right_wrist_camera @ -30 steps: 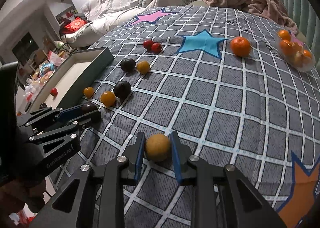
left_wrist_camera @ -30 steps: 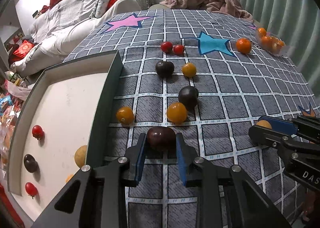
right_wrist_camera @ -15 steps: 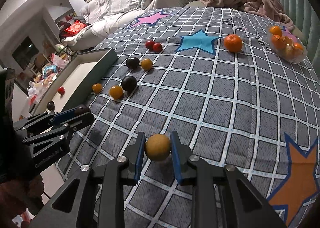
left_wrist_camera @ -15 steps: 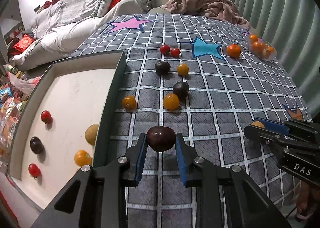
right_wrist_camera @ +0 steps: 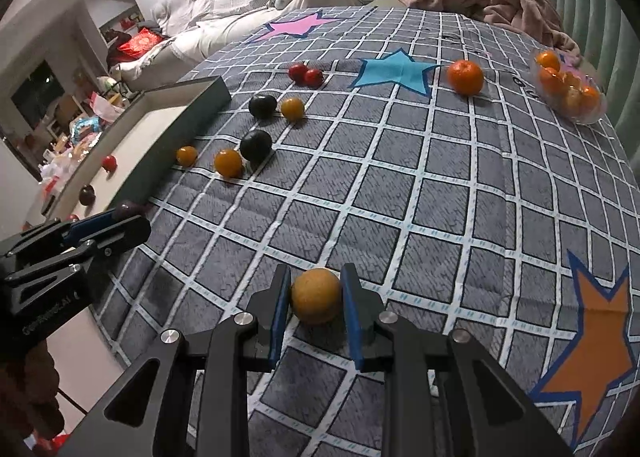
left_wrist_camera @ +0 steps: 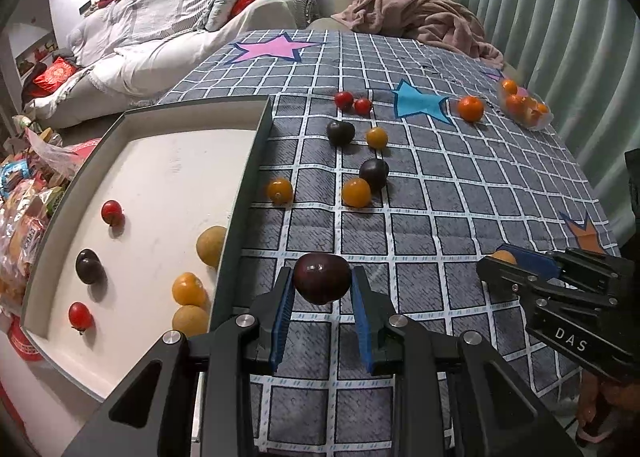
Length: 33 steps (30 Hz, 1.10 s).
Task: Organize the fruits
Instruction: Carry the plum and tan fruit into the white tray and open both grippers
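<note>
My left gripper is shut on a dark plum and holds it above the checked cloth, just right of the grey tray. The tray holds several fruits: red tomatoes, a dark plum, orange and tan ones. My right gripper is shut on a tan round fruit, lifted above the cloth. It shows in the left wrist view at the right. Loose fruits lie on the cloth: two plums, orange fruits, two red tomatoes.
A larger orange and a clear bag of oranges lie at the far right of the cloth. A sofa with bedding and a pink blanket stand behind. Snack bags lie left of the tray.
Both grippers have risen and pulled back with their fruit. The left one has shifted towards the tray, which shows more of its inside.
</note>
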Available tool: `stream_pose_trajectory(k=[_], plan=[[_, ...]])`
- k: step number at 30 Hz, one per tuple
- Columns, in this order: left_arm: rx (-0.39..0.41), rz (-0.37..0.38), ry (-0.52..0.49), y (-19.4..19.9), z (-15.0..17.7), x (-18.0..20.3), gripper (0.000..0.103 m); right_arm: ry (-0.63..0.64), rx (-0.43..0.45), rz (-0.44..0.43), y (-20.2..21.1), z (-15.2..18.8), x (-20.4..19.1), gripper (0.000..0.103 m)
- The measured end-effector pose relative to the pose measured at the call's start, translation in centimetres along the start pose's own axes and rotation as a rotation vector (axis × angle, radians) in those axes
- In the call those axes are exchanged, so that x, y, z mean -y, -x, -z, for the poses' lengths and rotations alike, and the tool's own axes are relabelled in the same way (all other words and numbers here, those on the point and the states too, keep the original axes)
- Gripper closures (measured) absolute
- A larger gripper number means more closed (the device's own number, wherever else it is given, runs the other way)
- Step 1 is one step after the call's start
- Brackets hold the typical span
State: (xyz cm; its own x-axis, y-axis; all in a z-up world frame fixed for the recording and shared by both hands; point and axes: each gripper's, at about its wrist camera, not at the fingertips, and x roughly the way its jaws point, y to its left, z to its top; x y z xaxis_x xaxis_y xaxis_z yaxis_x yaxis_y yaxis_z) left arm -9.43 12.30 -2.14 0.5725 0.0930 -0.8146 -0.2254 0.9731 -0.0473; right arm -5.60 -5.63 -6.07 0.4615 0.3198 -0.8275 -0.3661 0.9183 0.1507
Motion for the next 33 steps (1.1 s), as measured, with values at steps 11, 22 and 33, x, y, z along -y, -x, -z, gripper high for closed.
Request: stream_pose_trajectory(k=[11,22,33], plan=[[0.05,0.022,0.027,2.4,-0.2,-2.0,0.073,0.048,0.049,-0.022,3.2,-1.6,-3.1,0.075],[0.099,-0.017,0.096,4.9,-0.7,-8.2,0.073,0.138,0.067,-0.093,4.0,-4.4,-8.9,0.075],[0.103,-0.098,0.153,4.8,-3.9,-14.6,0.073,0.229,0.04,-0.152,1.5,-8.1,-14.8,0.075]])
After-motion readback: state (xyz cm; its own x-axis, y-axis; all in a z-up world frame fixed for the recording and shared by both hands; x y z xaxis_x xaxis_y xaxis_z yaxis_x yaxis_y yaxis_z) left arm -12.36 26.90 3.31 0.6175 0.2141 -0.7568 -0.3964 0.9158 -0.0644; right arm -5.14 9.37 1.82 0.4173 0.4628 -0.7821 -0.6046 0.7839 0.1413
